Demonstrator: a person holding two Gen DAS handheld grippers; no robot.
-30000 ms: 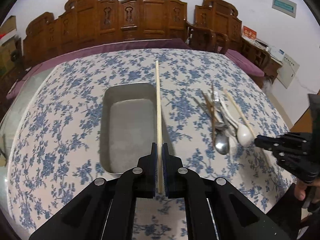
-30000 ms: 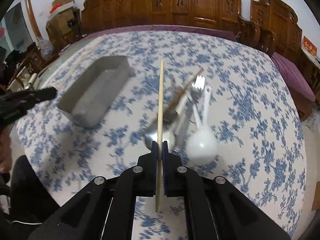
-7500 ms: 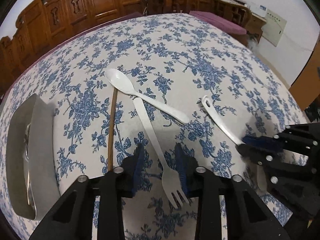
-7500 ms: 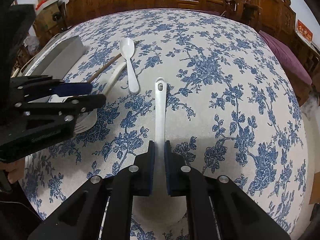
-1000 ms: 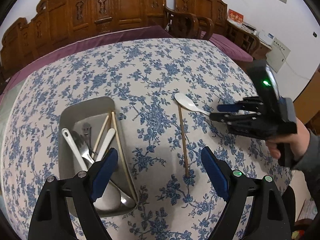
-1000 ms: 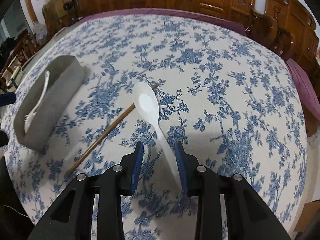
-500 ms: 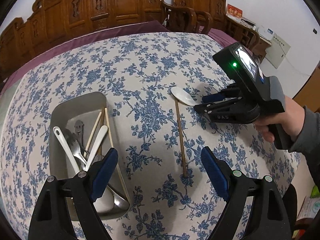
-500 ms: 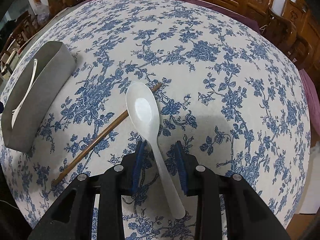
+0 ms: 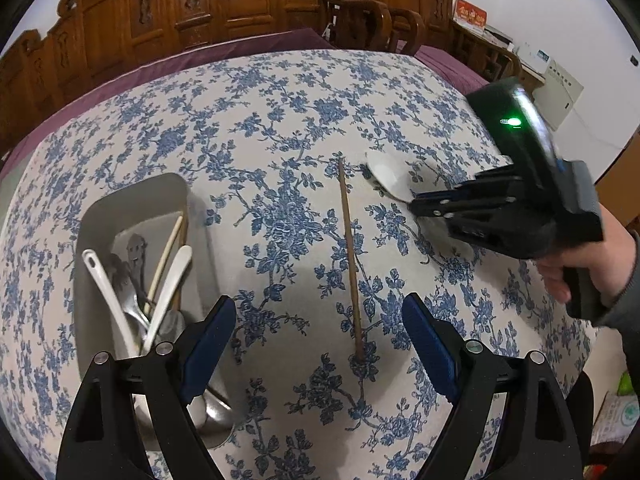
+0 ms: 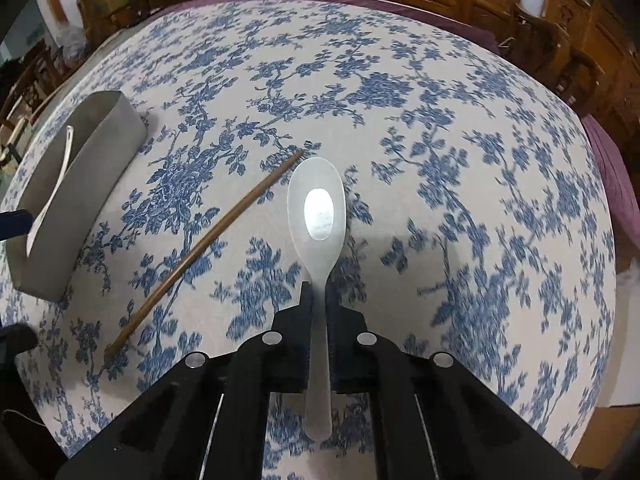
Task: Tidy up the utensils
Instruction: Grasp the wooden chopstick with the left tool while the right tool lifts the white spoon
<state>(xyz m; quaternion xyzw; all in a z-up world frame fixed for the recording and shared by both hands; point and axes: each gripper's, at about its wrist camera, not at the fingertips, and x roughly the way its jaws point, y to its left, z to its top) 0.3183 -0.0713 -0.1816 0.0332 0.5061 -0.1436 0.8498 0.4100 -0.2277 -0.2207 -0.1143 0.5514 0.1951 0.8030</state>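
Writing unreadable anywhere; right gripper (image 10: 318,300) closing on white spoon (image 10: 318,216), left gripper (image 9: 318,344) wide, empty

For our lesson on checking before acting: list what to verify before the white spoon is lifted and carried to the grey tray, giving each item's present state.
1. Right tool closing on the white plastic spoon, handle between the jaws: ok.
2. Grip firmness: cannot tell.
3. Spoon clear of the thin brown wooden chopstick beside it: ok.
4. Grey rectangular metal tray has room among its utensils: ok.
5. Left tool open, empty, above the chopstick: ok.
6. Path over the blue-flowered tablecloth to the tray unobstructed: ok.
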